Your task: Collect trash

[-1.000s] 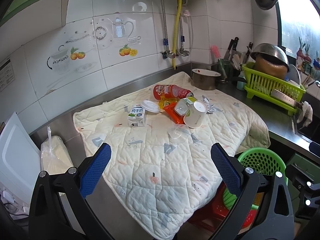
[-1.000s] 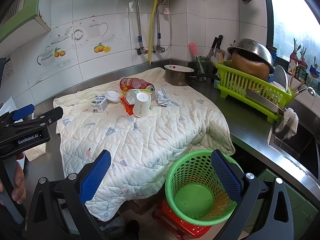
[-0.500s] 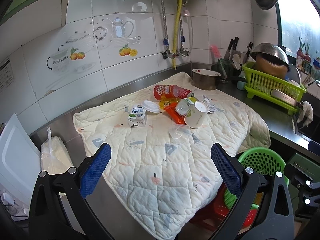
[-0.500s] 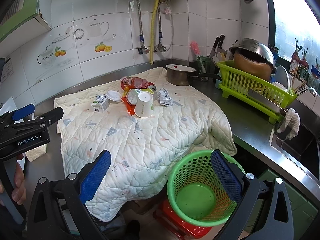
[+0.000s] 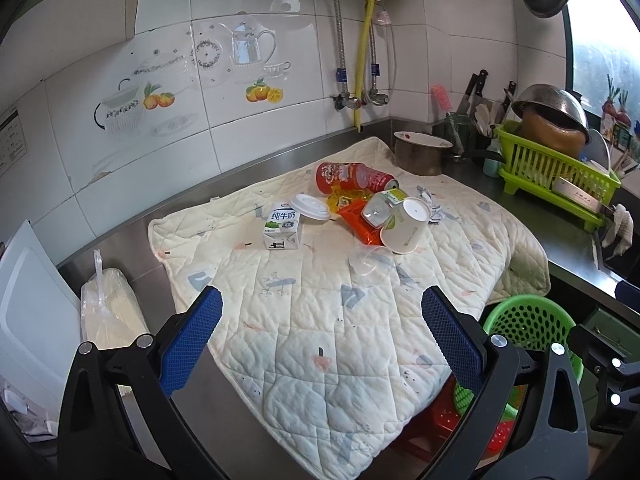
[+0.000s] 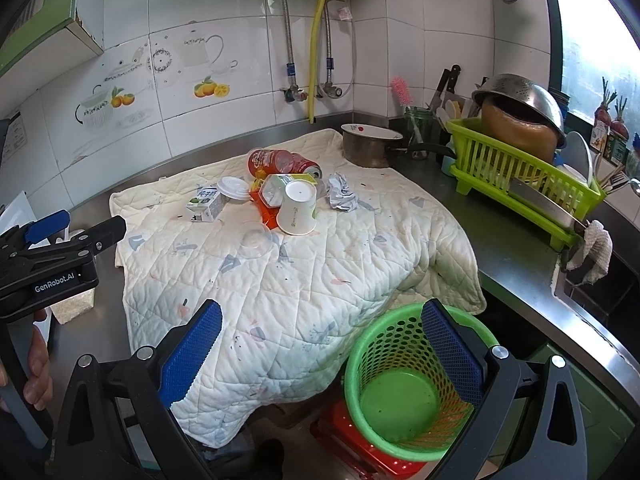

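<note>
Trash lies in a heap on a quilted cloth [image 5: 320, 320]: a red can [image 5: 352, 177], a milk carton [image 5: 282, 225], a white lid [image 5: 310, 207], an orange wrapper [image 5: 360, 224], a tipped paper cup [image 5: 405, 226], a clear plastic cup [image 5: 370, 266] and crumpled paper [image 6: 340, 194]. A green basket [image 6: 404, 400] stands empty below the counter edge. My left gripper [image 5: 320, 328] is open and empty, near the cloth's front. My right gripper [image 6: 320, 340] is open and empty, above the basket and the cloth's hanging edge.
A metal pot [image 5: 420, 154] sits behind the cloth. A green dish rack [image 6: 520, 176] with a metal bowl stands at the right, next to a sink. A plastic bag [image 5: 108, 312] and a white board [image 5: 28, 312] are at the left. A red stool [image 6: 360, 452] is under the basket.
Both grippers have drifted very slightly; the right view has shifted a little so the basket sits further right. Nothing was taken hold of.
</note>
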Tool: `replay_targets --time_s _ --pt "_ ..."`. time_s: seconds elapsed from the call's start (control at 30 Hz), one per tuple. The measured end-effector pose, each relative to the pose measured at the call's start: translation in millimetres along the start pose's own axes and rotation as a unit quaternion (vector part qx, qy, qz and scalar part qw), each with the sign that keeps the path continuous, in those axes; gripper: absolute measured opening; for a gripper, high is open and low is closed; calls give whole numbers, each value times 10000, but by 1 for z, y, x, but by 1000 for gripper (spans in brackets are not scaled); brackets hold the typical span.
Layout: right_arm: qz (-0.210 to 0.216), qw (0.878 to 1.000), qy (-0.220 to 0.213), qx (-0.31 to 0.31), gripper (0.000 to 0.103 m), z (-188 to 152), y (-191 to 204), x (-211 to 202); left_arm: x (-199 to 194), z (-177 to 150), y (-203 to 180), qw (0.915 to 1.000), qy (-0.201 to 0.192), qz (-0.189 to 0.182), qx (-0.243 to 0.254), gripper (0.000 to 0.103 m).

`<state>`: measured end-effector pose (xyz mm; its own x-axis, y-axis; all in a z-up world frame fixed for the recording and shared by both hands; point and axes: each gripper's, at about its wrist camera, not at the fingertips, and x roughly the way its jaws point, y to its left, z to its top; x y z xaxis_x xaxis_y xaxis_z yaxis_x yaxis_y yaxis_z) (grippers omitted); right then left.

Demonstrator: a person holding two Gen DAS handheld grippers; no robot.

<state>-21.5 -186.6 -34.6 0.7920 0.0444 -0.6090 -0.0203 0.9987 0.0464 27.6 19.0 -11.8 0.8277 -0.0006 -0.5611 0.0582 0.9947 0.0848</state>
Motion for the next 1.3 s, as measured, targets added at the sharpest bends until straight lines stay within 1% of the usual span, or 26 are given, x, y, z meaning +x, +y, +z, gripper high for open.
replay_targets --time_s 0.37,0.77,0.97,1.07,1.3 --pt "111 9997 186 -74 97 19 15 39 35 11 21 9997 212 82 -83 98" --pt "341 9988 342 -105 97 48 27 98 75 22 47 9989 410 155 -155 98" --pt "405 9985 325 -145 97 70 31 133 97 26 59 9984 510 150 -178 98" --pt "357 9987 306 -206 97 82 31 155 107 27 64 9982 554 156 -157 98" --pt "351 9983 424 -205 96 99 30 205 128 31 80 9973 677 200 -210 98"
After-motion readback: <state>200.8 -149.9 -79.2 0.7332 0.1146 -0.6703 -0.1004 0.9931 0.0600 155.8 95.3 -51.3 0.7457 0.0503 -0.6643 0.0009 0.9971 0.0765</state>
